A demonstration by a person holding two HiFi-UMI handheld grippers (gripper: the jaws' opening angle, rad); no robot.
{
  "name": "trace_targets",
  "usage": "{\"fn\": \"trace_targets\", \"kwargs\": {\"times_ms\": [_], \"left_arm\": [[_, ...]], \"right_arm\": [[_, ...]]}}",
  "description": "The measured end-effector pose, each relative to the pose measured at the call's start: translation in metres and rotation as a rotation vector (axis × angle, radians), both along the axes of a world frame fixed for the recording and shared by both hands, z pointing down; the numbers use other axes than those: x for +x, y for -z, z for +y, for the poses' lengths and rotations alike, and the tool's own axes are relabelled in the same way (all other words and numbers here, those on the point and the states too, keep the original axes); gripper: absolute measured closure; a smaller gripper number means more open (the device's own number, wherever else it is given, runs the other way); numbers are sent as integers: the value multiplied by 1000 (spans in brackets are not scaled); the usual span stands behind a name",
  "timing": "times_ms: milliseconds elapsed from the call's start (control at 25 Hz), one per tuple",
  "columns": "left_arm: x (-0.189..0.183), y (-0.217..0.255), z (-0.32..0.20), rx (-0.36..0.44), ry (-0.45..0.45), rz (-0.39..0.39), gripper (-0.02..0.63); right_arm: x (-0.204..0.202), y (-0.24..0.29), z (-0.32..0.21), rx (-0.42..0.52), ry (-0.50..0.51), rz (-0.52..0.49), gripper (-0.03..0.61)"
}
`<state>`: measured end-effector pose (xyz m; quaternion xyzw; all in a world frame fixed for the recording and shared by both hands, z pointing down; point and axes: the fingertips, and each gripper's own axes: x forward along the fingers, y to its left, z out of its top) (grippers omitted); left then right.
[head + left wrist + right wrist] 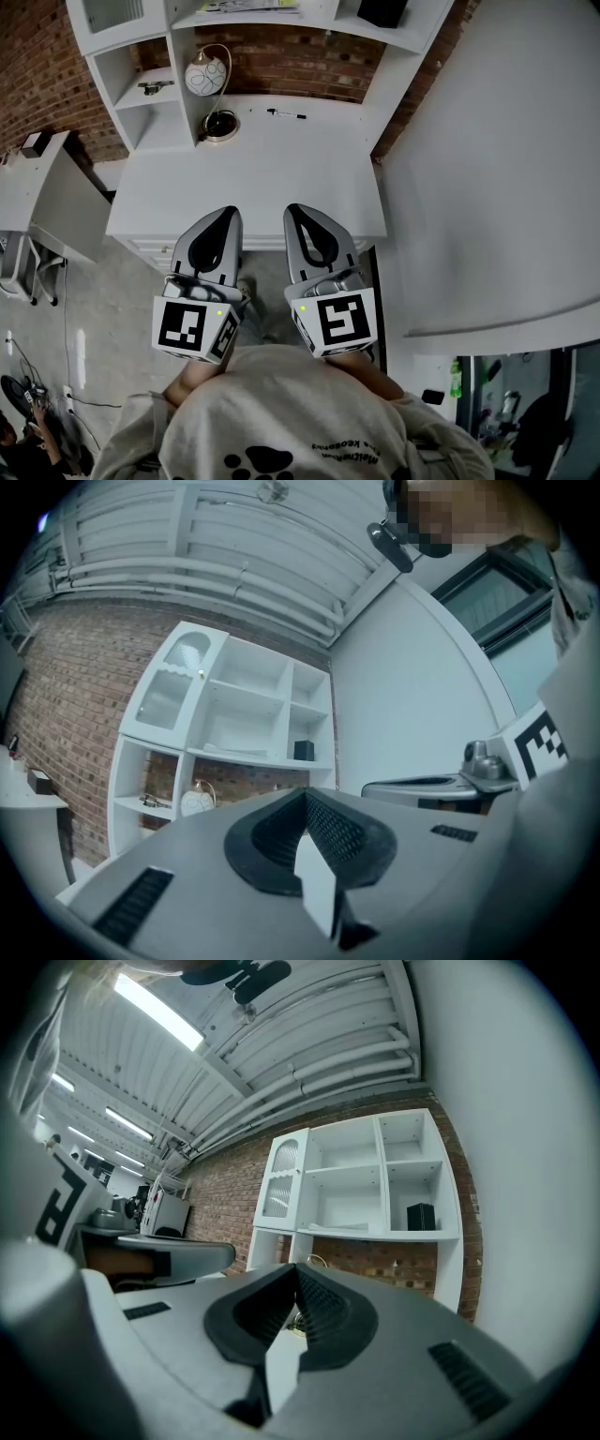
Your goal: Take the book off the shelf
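Note:
A thin book (249, 6) lies flat on an upper shelf of the white hutch (141, 141) behind the desk. It also shows as a pale flat shape in the left gripper view (230, 750) and the right gripper view (343, 1227). My left gripper (225, 217) and right gripper (298, 214) hover side by side over the desk's near edge, far short of the shelf. Both point toward the hutch. Each has its jaws pressed together with nothing between them, as the left gripper (305, 795) and right gripper (295, 1269) show in their own views.
A round white lamp on a brass base (207, 77) stands in the hutch's lower middle bay. A black pen (287, 113) lies on the white desk (253, 178). A black box (382, 11) sits on the upper right shelf. A white wall (497, 169) stands close on the right.

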<state>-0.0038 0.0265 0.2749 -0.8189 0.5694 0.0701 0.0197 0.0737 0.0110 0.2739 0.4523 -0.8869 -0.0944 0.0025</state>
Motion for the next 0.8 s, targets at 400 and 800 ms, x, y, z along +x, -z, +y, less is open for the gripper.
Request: {"fn": "trace_targets", "kwargs": {"times_ms": [400,800], "left_arm": [[-26,5,-58,14,6,10,604],[-56,21,-162,36,-18,6,604]], "right_arm": [[-25,7,-55,25,4,0,561],[-54,16,-158,30,-19,-10,561]]}}
